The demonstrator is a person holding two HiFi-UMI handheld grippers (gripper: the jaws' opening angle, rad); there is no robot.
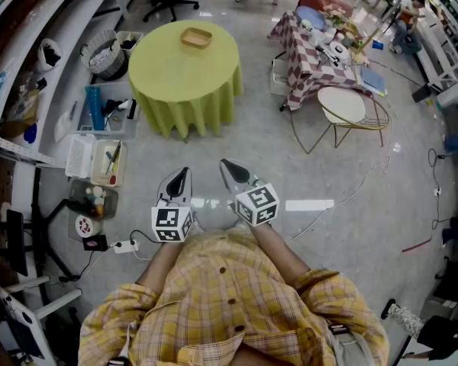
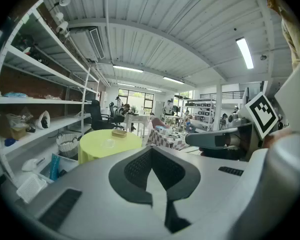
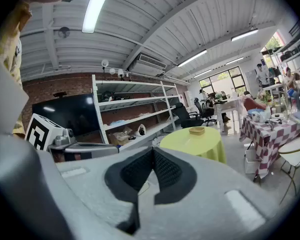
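The left tongs (image 1: 182, 174) and right tongs (image 1: 227, 166) are both clenched on nothing, side by side above the floor (image 1: 343, 166). A round worktop (image 1: 175, 75) with a yellow-green cloth stands well ahead, carrying a small tray (image 1: 196, 37).

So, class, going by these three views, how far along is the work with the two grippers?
Done: nothing that shows. In hand: nothing. The left gripper and the right gripper are both shut and empty, side by side over the floor. Left: any handling at all. The wooden tray lies untouched on the round green table, well ahead of both grippers.
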